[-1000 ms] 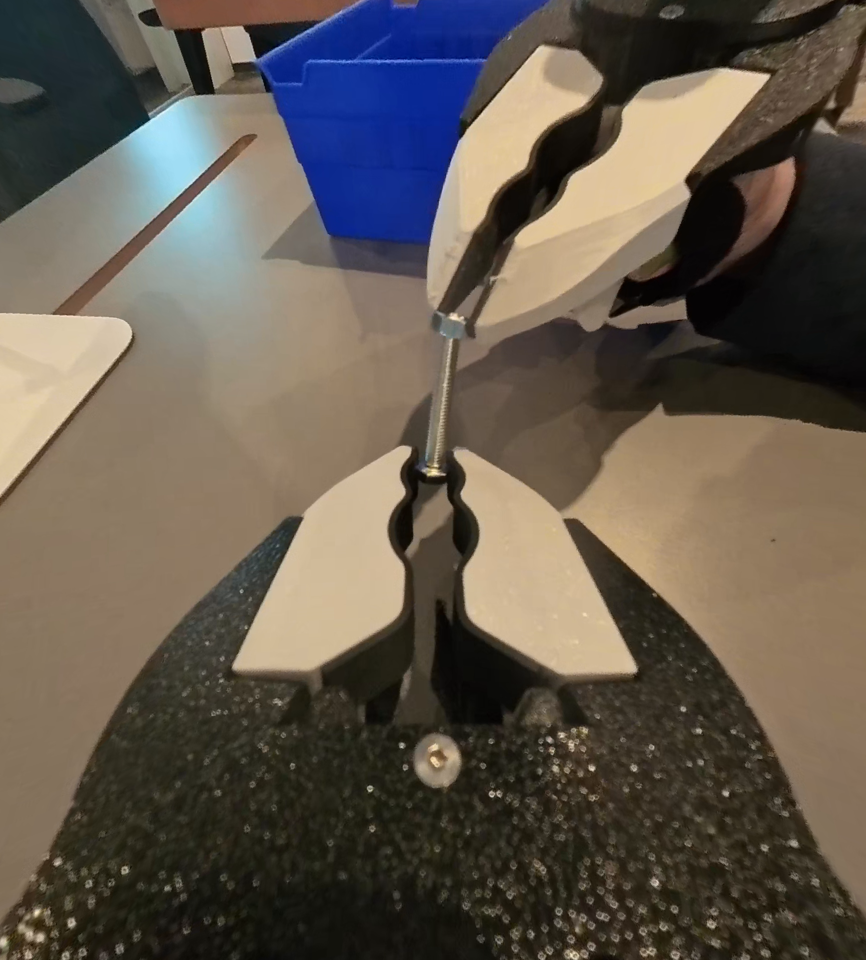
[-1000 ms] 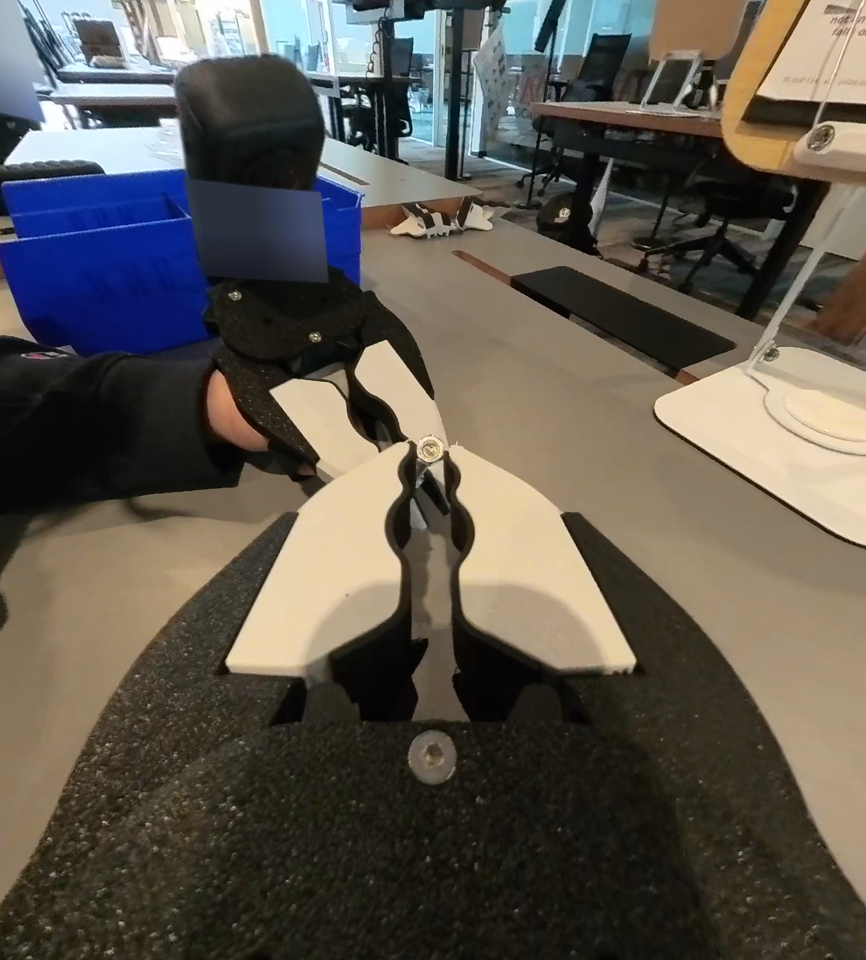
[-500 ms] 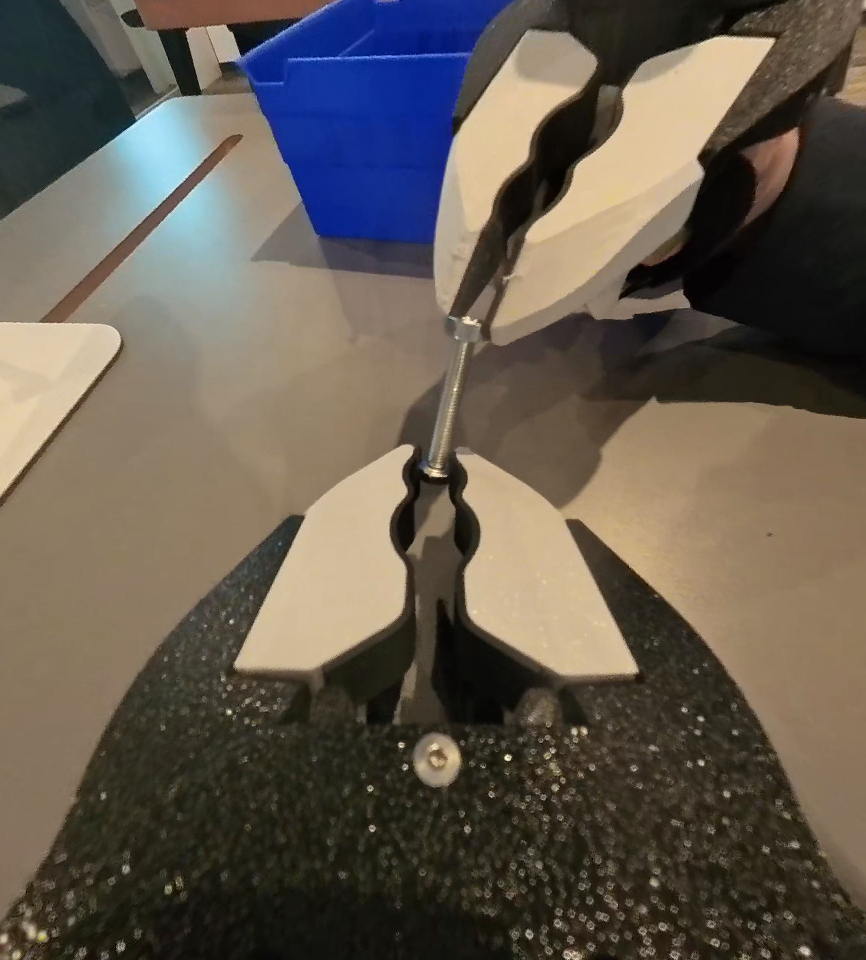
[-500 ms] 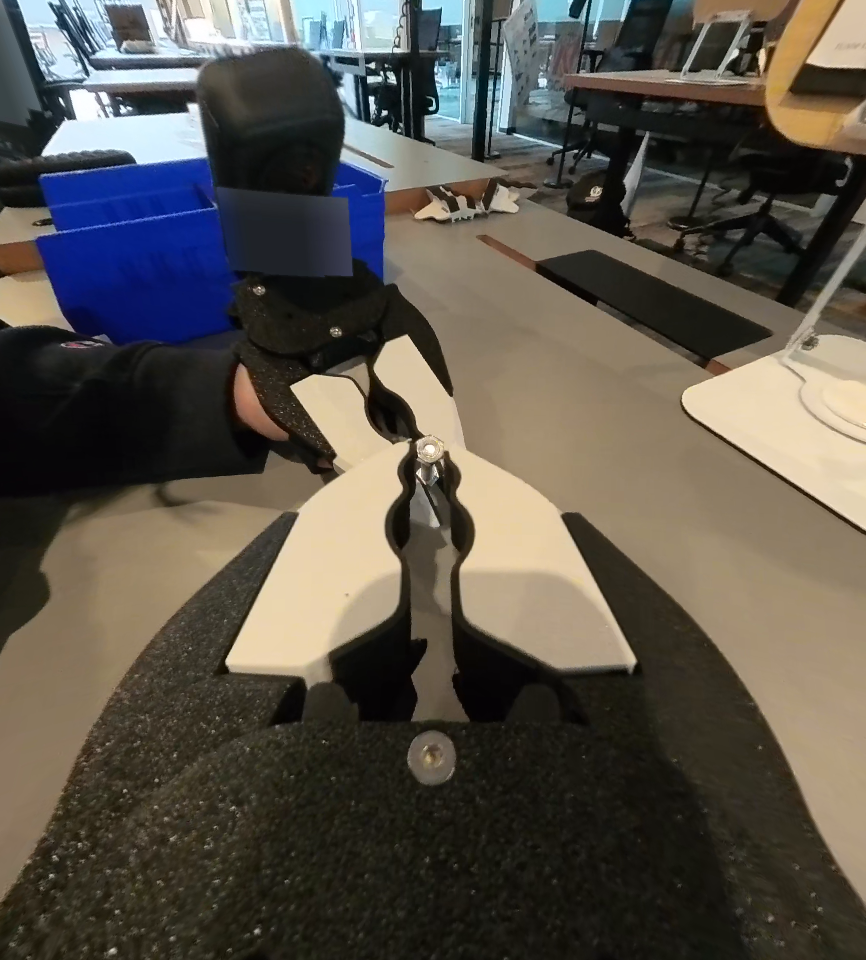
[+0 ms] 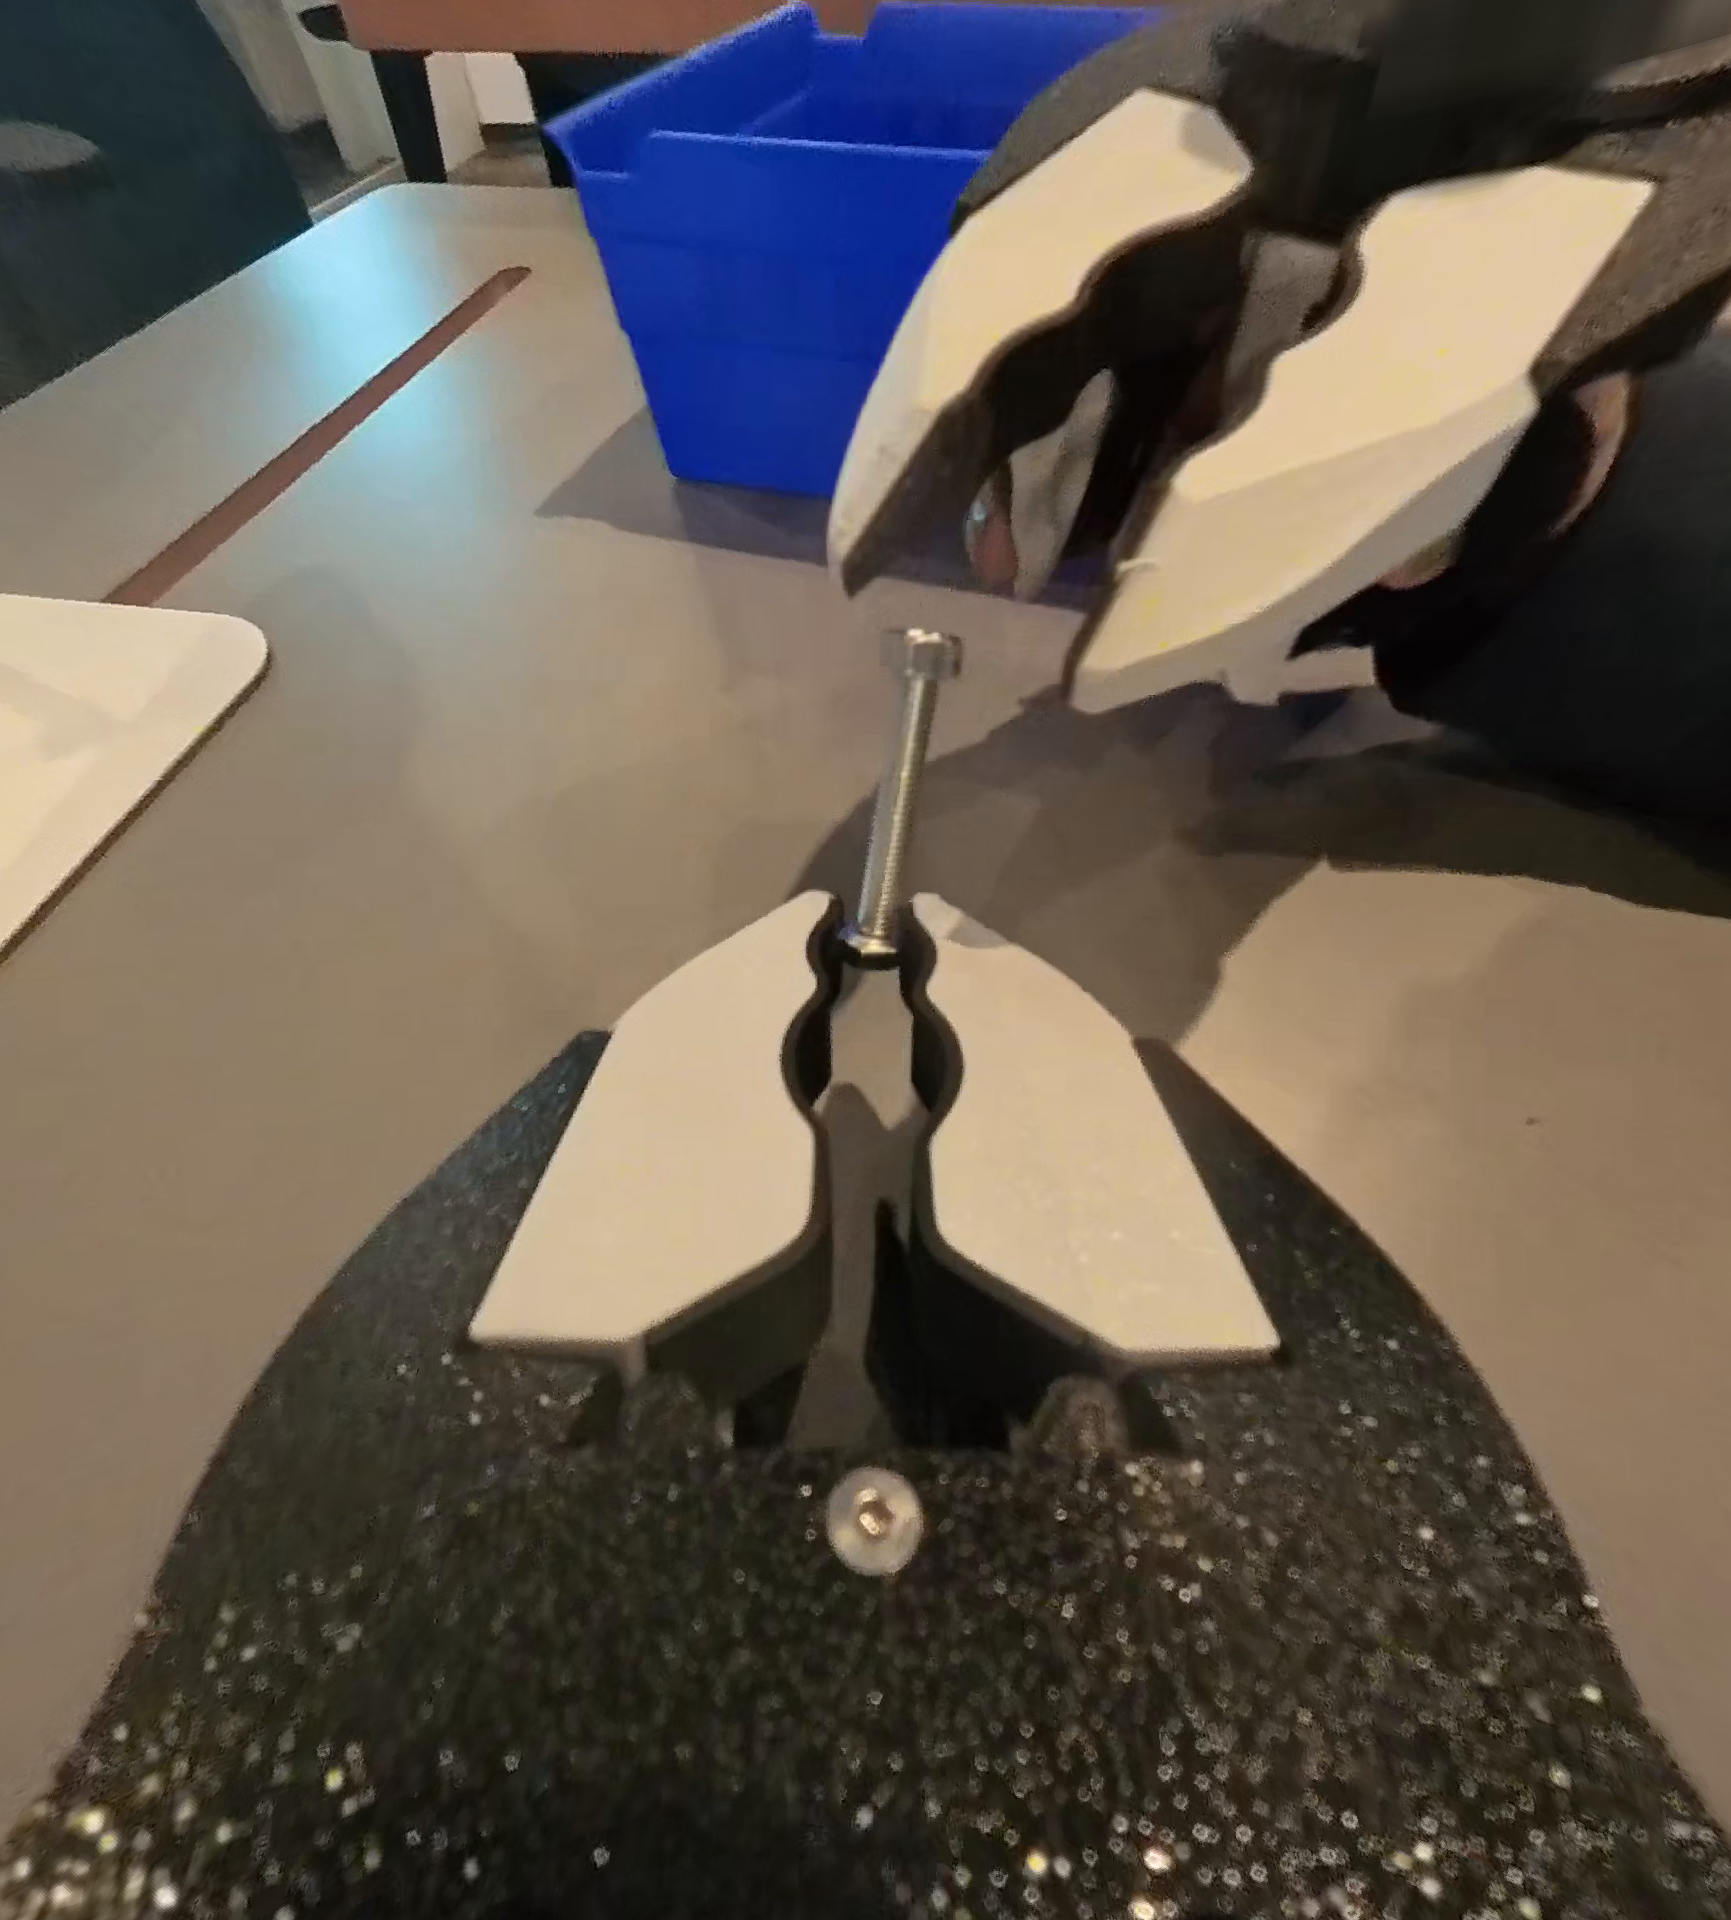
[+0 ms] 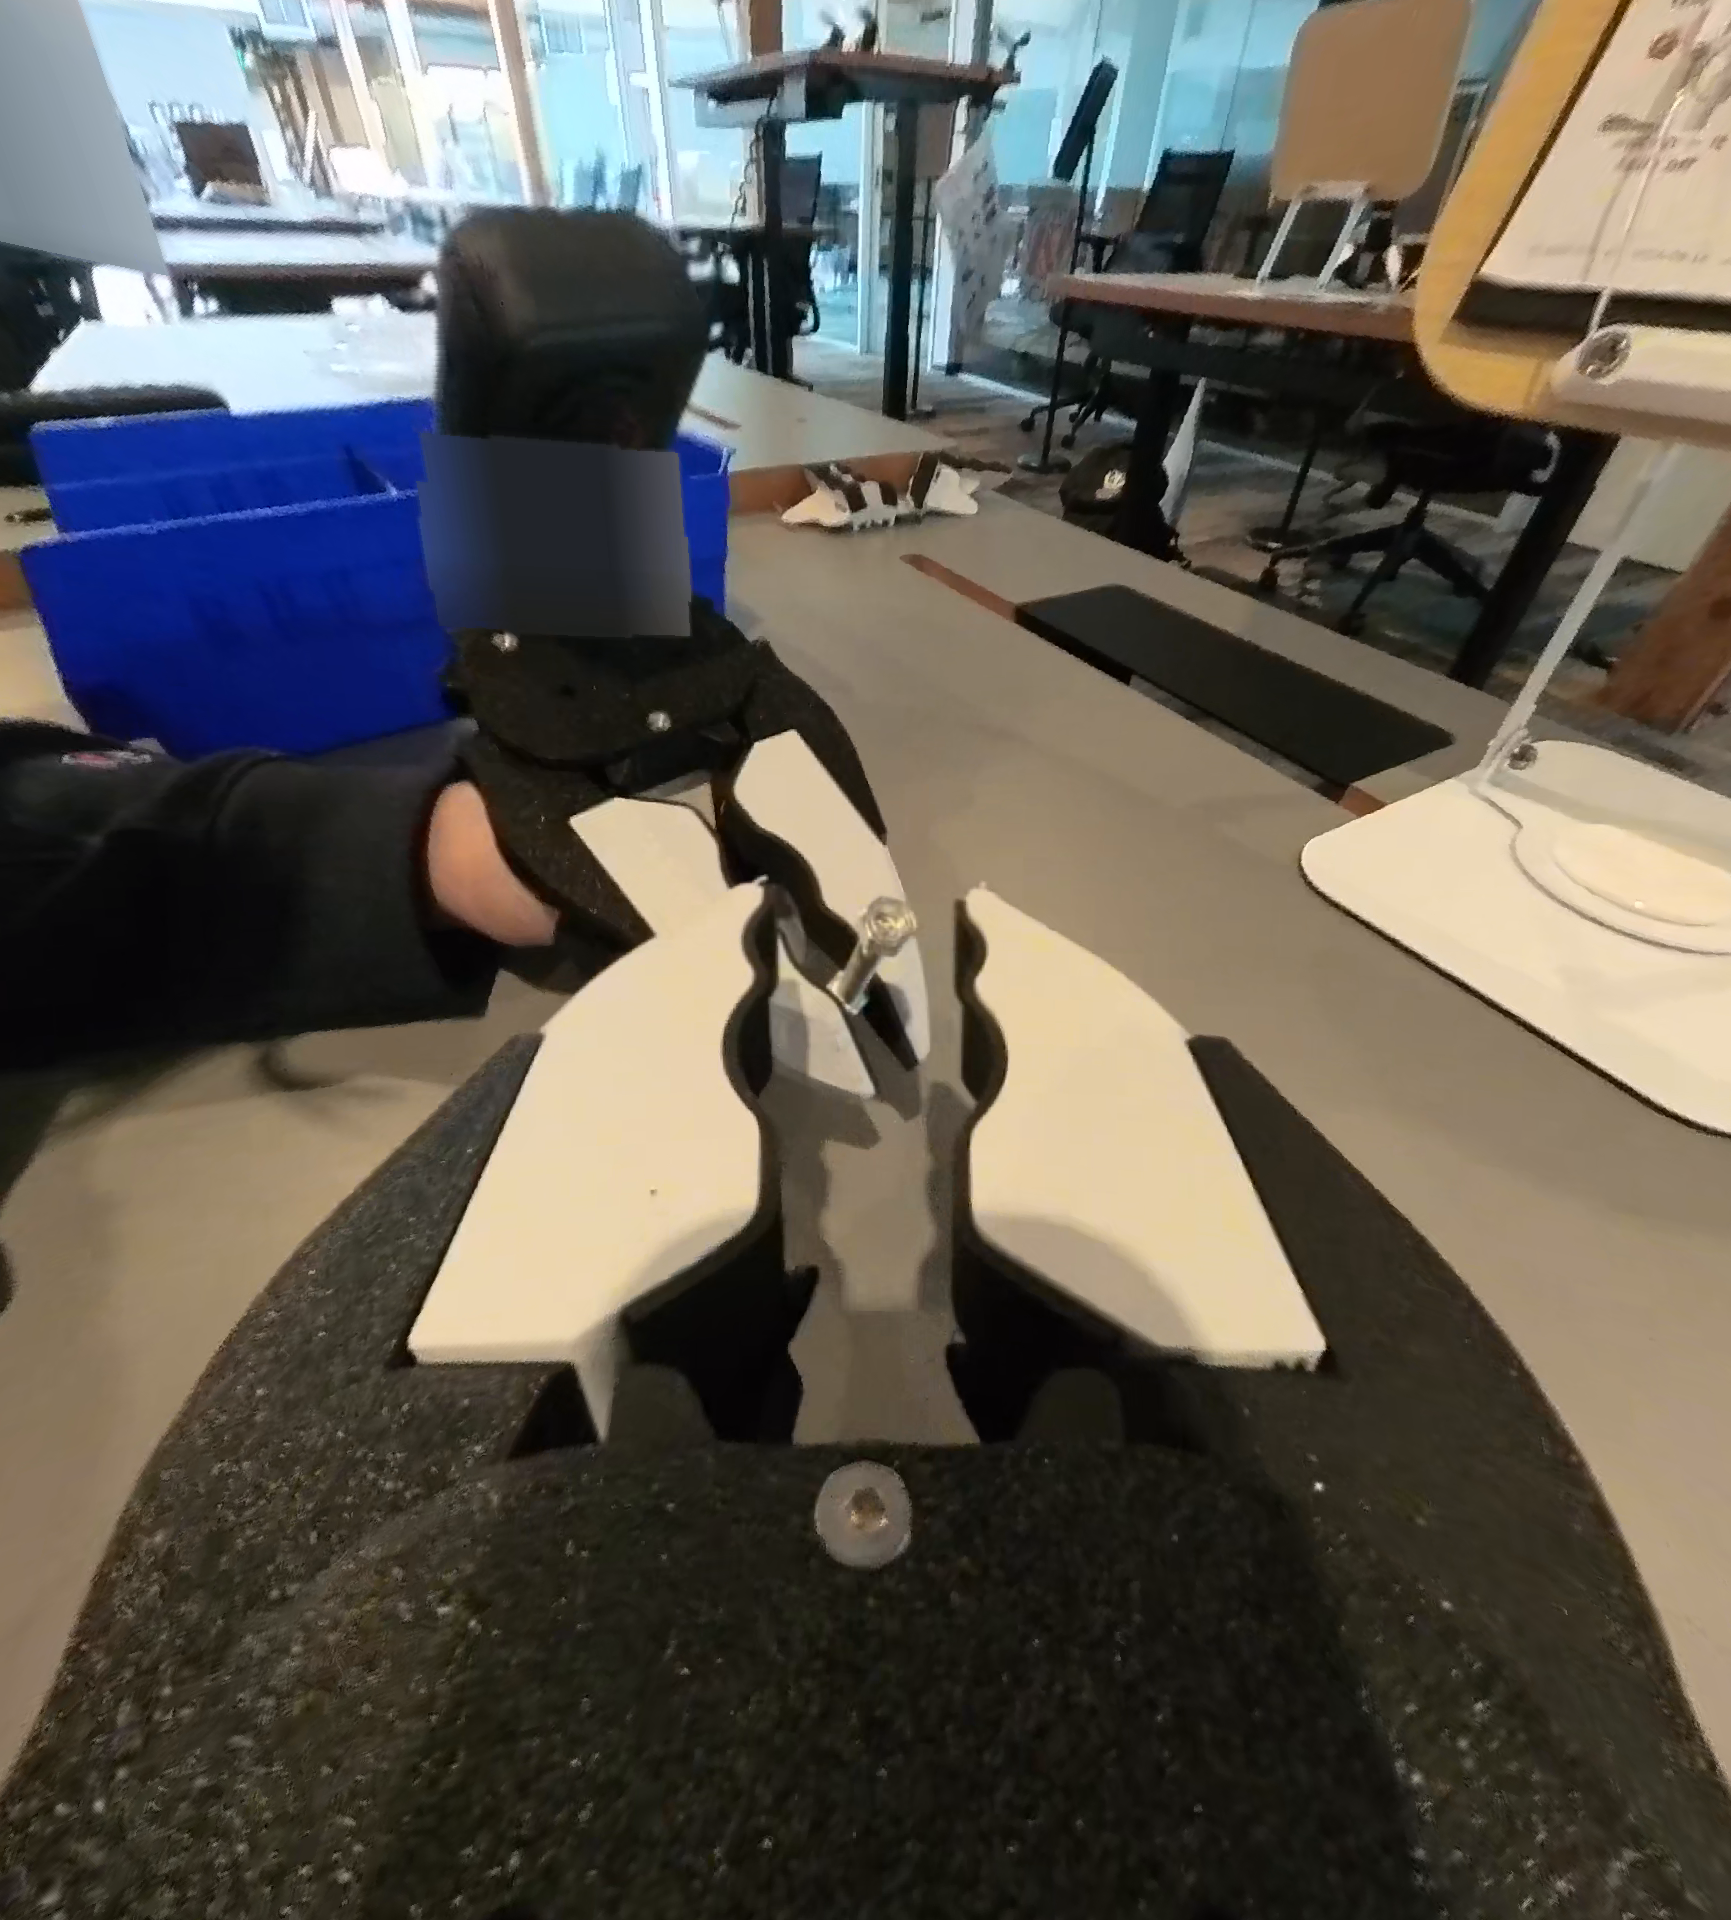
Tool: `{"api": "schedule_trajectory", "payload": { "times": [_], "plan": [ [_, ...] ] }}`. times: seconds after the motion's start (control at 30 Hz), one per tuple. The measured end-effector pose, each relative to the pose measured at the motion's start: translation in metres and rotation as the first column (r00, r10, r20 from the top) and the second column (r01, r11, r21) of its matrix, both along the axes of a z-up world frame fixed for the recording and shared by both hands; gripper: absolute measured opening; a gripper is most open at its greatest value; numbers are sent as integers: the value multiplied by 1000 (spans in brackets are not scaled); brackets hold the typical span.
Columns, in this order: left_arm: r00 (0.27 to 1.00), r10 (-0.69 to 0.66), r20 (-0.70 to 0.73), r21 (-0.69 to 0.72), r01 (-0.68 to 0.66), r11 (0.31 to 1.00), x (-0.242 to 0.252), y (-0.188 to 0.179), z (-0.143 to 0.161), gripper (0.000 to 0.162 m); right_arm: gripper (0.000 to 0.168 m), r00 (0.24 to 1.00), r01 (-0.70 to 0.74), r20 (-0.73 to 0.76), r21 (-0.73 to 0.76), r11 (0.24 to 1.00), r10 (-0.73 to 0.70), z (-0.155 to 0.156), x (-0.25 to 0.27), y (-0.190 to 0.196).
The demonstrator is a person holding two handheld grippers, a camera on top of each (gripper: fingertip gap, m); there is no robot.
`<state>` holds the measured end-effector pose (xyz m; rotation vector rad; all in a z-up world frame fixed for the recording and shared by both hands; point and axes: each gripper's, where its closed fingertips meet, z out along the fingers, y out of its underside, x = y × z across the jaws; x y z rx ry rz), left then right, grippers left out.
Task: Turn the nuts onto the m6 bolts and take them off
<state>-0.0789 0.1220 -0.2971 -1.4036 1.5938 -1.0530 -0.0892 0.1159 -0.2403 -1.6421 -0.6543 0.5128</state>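
- Half a second ago the right hand-held gripper (image 5: pixel 965 623) was pinched on the nut at the top of the bolt; now its fingers stand well apart and it has lifted just clear of the nut, holding nothing.
- Meanwhile the left hand-held gripper (image 5: pixel 871 935) has not let go: its tips are closed on the head end of the bolt (image 5: pixel 897 800), which rises from them, leaning a little, over the grey worktop (image 5: pixel 425 831).
- On the bolt's far tip sits the nut (image 5: pixel 923 657), with a sliver of thread showing past it, so it looks only barely started.
- My reading is that the right one has released to re-grip for another turn; whether it is winding the nut on or off cannot be told from this.
- From the right wrist view the bolt (image 6: pixel 866 961) is seen almost end-on between the spread fingers (image 6: pixel 1079 1091), touching neither.
- Beyond the bolt stands a blue bin (image 5: pixel 788 312); its contents are hidden by its walls.
- Left of the bolt lies a white base plate (image 5: pixel 61 748), cut off by the frame edge.
- Motion blur smears the right one, so its fingertip edges are hard to make out.
- Part of the person's hand (image 6: pixel 476 873) shows beside the left one (image 6: pixel 876 1023).
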Motion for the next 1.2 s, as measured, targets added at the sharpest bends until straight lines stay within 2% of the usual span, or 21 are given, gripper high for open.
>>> {"api": "schedule_trajectory", "payload": {
  "times": [0.17, 0.27, 0.33, 0.77, 0.93, 1.2],
  "plan": [
    [995, 35, 92, -119, -24, 993, -2, 7, 14, 10, 35, 989, 89, -126, 99, 991, -76, 14, 4, 9],
    [989, 27, 148, -165, -2, 986, -4, 6, 23, 10, 32, 956, 96, -287, 122, 988, -58, 22, 2, 10],
    [986, 28, 167, -184, 3, 983, -5, 7, 25, 10, 34, 939, 94, -341, 117, 989, -49, 25, 0, 11],
    [987, 20, 157, -179, 8, 984, -4, 6, 24, 10, 35, 964, 61, -263, 137, 989, -23, 22, -15, 9],
    [987, 21, 158, -182, 8, 983, -4, 6, 24, 10, 28, 965, 31, -261, 141, 990, 7, 23, -16, 6],
    [987, 20, 157, -182, 9, 983, -4, 6, 24, 10, 32, 971, 59, -236, 151, 987, -22, 21, -16, 9]
  ]
}}
